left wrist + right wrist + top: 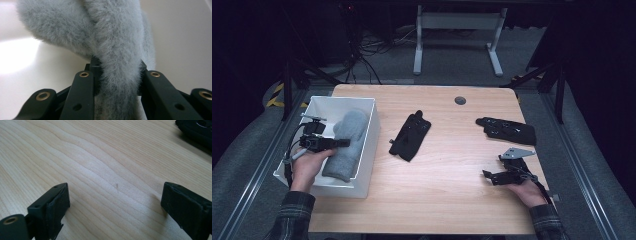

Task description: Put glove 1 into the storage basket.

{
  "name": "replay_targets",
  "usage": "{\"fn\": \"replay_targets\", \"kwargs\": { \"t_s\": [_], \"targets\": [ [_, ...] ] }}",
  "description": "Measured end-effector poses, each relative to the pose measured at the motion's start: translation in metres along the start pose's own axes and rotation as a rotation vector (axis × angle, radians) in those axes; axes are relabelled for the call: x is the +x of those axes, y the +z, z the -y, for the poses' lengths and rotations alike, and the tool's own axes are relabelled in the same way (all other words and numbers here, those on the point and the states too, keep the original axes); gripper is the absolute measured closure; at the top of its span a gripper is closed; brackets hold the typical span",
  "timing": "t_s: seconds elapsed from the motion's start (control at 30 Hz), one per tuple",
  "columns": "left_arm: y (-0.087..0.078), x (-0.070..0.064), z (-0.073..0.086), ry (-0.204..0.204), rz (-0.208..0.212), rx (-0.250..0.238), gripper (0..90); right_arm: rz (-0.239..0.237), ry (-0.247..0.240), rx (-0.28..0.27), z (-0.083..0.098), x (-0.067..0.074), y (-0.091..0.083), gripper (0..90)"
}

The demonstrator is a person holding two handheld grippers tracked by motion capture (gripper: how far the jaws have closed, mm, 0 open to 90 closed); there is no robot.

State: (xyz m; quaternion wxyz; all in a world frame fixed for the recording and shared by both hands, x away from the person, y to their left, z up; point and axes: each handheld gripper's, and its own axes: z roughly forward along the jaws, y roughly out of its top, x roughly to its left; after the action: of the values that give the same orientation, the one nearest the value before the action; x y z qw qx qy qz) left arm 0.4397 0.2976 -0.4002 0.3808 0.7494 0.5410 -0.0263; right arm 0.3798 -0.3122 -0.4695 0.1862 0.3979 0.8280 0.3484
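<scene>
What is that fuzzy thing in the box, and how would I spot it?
Find the white bin at the wooden table's left edge. Inside lies a grey fluffy mitten, pinched by the left gripper. It is pale and furry; both gloves out on the tabletop are black.

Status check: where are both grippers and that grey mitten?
Left gripper shut on grey mitten, inside white bin. Right gripper open, low over bare table. Nothing in the way.

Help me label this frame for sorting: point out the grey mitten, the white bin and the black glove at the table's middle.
grey mitten (346, 145): high view, middle of its body.
white bin (371, 131): high view, right wall.
black glove (411, 136): high view, its palm.
</scene>
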Motion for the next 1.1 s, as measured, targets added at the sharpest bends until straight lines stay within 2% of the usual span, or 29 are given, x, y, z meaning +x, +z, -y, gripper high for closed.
{"fn": "replay_targets", "kwargs": {
  "t_s": [0.13, 0.23, 0.3, 0.37, 0.47, 0.57, 0.63, 0.77, 0.9, 1.03, 1.1],
  "targets": [
    [0.012, 0.009, 0.003, -0.014, -0.011, 0.036, 70.7, 0.0, 0.0, 0.0, 0.0, 0.0, 0.0, 8.7],
    [0.02, 0.014, 0.004, -0.006, -0.06, 0.088, 69.1, 0.0, 0.0, 0.0, 0.0, 0.0, 0.0, 8.7],
    [0.023, 0.015, 0.005, -0.01, -0.078, 0.103, 67.2, 0.0, -0.001, 0.001, 0.0, 0.0, 0.0, 8.7],
    [0.025, 0.016, 0.004, 0.004, -0.116, 0.115, 62.7, 0.0, 0.0, 0.0, 0.0, 0.0, 0.0, 8.7],
    [0.025, 0.017, 0.004, -0.002, -0.127, 0.116, 54.2, 0.0, 0.0, 0.0, 0.0, 0.0, 0.0, 8.7],
    [0.02, 0.015, 0.002, 0.016, -0.171, 0.1, 40.8, -0.001, -0.001, 0.0, 0.0, 0.0, 0.0, 8.7],
    [0.014, 0.011, 0.001, 0.024, -0.2, 0.068, 34.8, 0.0, 0.0, 0.0, 0.0, 0.0, 0.0, 8.7],
    [0.002, 0.005, -0.004, 0.038, -0.229, 0.037, 26.3, 0.0, 0.0, 0.0, 0.0, 0.0, 0.0, 8.7],
    [-0.009, -0.003, -0.009, 0.055, -0.208, -0.002, 23.3, 0.0, 0.0, 0.0, 0.0, 0.0, 0.0, 8.7],
    [-0.022, -0.019, -0.018, 0.095, -0.172, -0.03, 20.7, 0.0, 0.0, 0.0, 0.0, 0.0, 0.0, 8.7],
    [-0.024, -0.023, -0.02, 0.109, -0.168, -0.031, 20.3, 0.0, 0.0, 0.0, 0.0, 0.0, 0.0, 8.7]
  ]
}}
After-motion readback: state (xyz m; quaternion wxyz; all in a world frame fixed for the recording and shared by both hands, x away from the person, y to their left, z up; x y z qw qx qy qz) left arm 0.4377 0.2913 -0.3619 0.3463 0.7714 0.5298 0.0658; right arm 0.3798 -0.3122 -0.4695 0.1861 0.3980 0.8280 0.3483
